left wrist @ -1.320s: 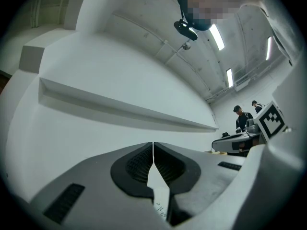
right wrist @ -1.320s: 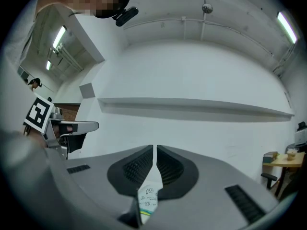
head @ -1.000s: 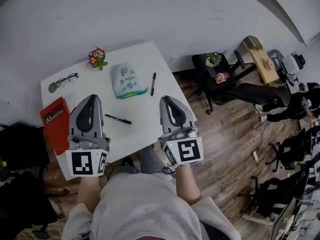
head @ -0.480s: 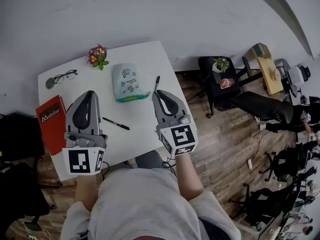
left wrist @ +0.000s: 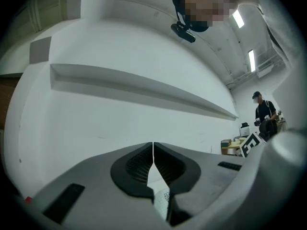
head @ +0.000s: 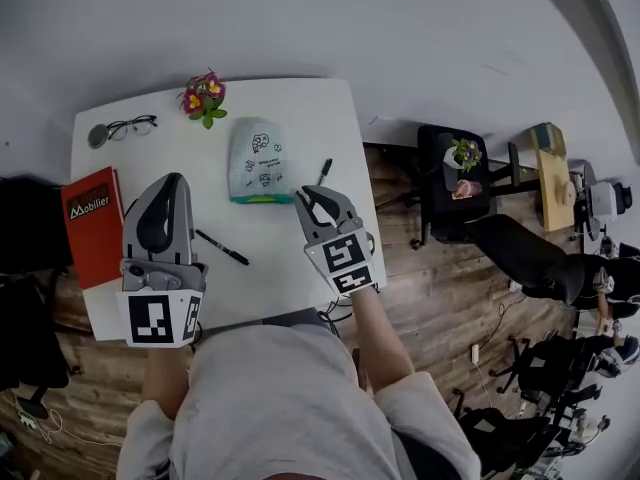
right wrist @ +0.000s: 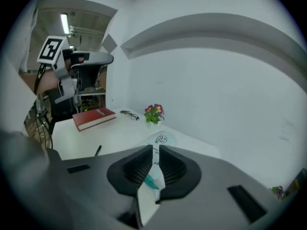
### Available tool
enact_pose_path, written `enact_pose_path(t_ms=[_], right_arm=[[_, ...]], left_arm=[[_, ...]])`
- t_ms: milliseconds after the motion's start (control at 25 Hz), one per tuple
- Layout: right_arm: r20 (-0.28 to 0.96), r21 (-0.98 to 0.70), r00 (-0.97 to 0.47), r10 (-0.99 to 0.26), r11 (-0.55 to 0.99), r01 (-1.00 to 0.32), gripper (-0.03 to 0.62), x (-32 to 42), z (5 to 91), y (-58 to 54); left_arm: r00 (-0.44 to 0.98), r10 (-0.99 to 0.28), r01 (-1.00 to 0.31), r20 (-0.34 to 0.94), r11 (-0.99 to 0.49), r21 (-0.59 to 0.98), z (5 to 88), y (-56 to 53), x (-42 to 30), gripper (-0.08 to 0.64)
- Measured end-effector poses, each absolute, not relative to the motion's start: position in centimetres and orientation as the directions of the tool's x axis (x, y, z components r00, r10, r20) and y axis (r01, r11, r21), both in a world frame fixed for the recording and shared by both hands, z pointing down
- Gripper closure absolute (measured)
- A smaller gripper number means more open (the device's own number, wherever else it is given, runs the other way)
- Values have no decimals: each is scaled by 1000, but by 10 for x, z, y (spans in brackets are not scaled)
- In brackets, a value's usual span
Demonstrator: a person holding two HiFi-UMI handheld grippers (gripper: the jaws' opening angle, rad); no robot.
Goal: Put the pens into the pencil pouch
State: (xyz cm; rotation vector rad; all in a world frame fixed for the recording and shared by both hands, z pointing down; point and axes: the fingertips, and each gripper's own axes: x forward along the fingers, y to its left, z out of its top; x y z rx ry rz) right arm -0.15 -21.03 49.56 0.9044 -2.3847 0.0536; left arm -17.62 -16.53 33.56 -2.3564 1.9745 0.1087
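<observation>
On the white surface (head: 300, 108) by the wall (head: 400, 28), over a wood floor (head: 430, 268), the pouch (head: 256, 158) lay with one pen (head: 324, 171) just beside it and a second pen (head: 222, 247) nearer you, both outside, your left gripper (head: 172, 180) pressed together, your right gripper (head: 310, 196) slightly spread and empty.

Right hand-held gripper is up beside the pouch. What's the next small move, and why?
Probably open the right hand-held gripper wider and ease it forward onto the pen, which lies on the table just beyond its tips, right of the pencil pouch. Its jaws are only narrowly apart and hold nothing, too tight to straddle the pen.
</observation>
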Motion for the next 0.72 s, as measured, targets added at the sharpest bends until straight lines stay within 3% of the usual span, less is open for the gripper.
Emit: enact_pose_path(t_ms=[240, 360, 560, 720], right_arm=[[674, 231, -604, -425, 898, -375, 541, -3, 552, -207], [735, 267, -577, -357, 934, -237, 482, -2, 575, -206], [813, 329, -503, -295, 944, -21, 471, -1, 610, -207], [837, 349, -471, -280, 935, 64, 469, 2, 627, -212]], left_arm=[[104, -994, -995, -39, -103, -15, 352, -174, -179, 534], [70, -997, -997, -19, -70, -17, 358, -176, -181, 534], [20, -1000, -1000, 6, -20, -24, 367, -178, -183, 534], [-19, -1000, -999, 21, 19, -29, 371, -178, -184, 533]])
